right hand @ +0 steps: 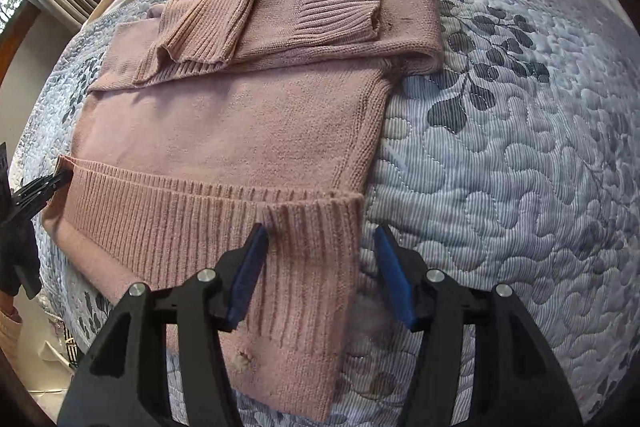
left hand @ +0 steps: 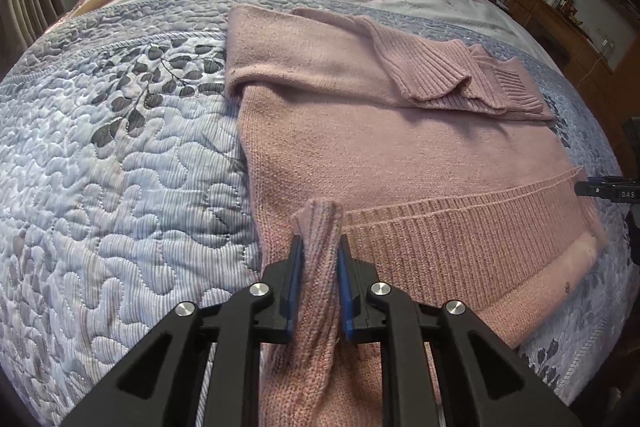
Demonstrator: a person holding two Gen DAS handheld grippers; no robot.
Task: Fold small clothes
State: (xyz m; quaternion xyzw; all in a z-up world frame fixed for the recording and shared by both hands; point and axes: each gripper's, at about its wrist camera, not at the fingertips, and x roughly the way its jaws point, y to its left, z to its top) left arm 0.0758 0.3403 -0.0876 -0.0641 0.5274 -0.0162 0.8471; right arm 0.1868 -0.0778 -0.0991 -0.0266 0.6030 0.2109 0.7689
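The left hand-held gripper [left hand: 320, 259] has its blue pads closed tight on a bunched ridge of the pink sweater [left hand: 400, 155], pinched up at the ribbed hem [left hand: 460, 227] near one bottom corner. The right hand-held gripper [right hand: 320, 255] stands wide apart, one pad resting against the ribbing and the other out past the sweater's edge over the quilt [right hand: 520, 187]; it straddles the other hem corner [right hand: 320, 223] but grips nothing yet.

The sweater lies flat on the quilted bed cover, with its sleeves [right hand: 272, 15] already laid across the upper body and the collar [left hand: 424, 67] end away from both tools. The step in hand looks like the bottom-to-top fold: both hem corners are to be taken and carried up over the sleeves. The next move likely calls for the right pads to close on the ribbing, then for both tools to lift together and travel level toward the collar, so the fold line falls straight.

Both tools point along the bed toward the collar end, held low over the hem and angled down, side by side at opposite corners, each just visible at the edge of the other's view
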